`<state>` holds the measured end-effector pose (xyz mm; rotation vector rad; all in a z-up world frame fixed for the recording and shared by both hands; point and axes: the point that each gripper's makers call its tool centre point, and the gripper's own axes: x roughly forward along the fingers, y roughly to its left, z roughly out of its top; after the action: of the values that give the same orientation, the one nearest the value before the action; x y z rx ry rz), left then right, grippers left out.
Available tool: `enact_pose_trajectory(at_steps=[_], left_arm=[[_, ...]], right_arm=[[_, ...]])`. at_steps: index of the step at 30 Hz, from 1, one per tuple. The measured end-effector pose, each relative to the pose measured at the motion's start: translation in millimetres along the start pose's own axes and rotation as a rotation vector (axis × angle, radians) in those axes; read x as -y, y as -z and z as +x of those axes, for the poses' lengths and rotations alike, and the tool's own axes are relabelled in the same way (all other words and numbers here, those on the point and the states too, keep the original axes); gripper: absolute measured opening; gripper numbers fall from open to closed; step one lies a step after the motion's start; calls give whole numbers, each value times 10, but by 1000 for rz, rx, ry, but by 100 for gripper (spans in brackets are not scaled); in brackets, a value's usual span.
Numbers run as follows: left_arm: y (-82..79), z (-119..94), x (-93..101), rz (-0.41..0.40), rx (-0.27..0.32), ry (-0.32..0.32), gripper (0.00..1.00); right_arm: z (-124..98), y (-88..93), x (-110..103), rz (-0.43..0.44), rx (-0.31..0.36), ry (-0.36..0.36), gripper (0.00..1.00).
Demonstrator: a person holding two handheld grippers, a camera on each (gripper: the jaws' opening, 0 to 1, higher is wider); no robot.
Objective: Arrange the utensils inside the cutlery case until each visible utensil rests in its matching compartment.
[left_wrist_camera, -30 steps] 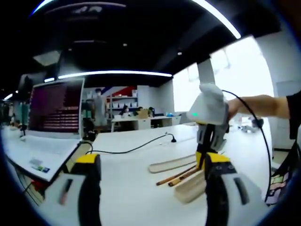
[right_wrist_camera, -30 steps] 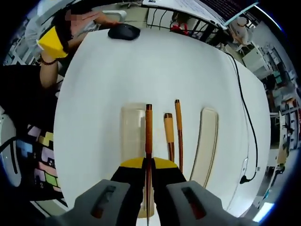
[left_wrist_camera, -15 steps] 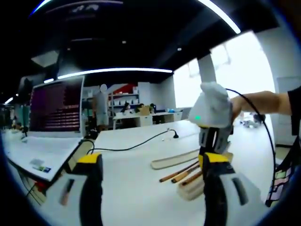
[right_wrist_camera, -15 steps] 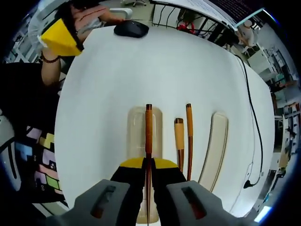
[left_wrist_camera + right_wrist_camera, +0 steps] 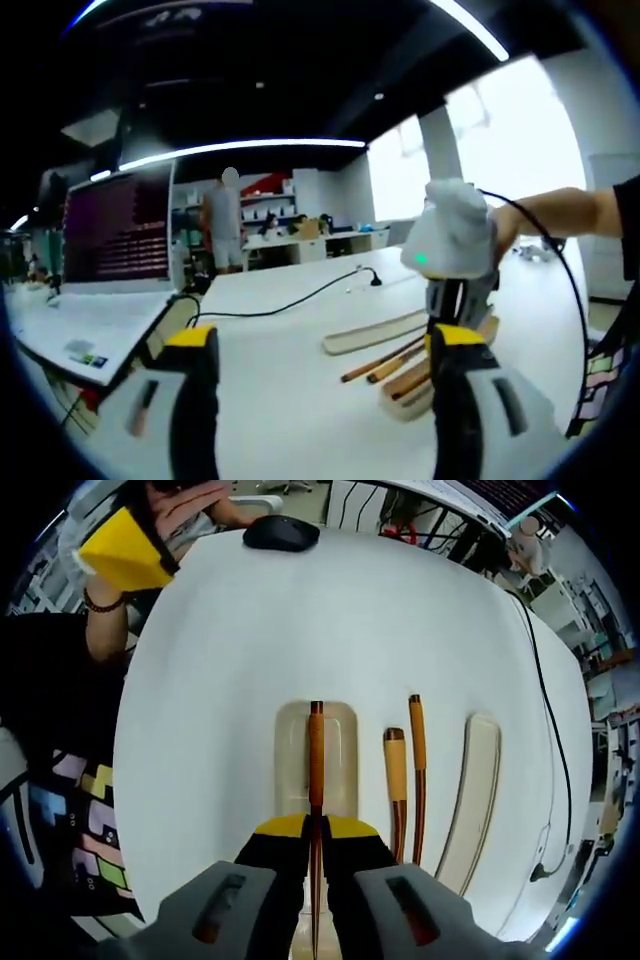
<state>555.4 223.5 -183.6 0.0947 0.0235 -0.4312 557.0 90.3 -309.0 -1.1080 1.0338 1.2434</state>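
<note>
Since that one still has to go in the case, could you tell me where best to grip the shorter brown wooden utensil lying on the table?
Probably grip the shorter brown wooden utensil across its thick handle from above; it lies flat, with the thin brown chopstick alongside.

Open-plan office, laptop [image 5: 115,240], desks [image 5: 300,245], computer mouse [image 5: 281,533]

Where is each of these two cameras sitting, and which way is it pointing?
Left gripper view: rides the open left gripper, level across the table toward a laptop; a forearm.
Right gripper view: rides the right gripper, shut on a chopstick, looking down at the case; a hand.
Shared: right gripper, case, lid.
</note>
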Motion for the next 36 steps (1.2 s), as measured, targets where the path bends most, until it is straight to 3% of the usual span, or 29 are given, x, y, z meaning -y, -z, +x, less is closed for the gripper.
enact_pose_trajectory(at_steps=[20,36], left_arm=[[58,8,-2,10,-30,-6,92],[114,16,9,23,-58,2,90]], right_arm=[[114,85,-61,-7,-33,-24,3],[26,71,4,-33,-30,11,5]])
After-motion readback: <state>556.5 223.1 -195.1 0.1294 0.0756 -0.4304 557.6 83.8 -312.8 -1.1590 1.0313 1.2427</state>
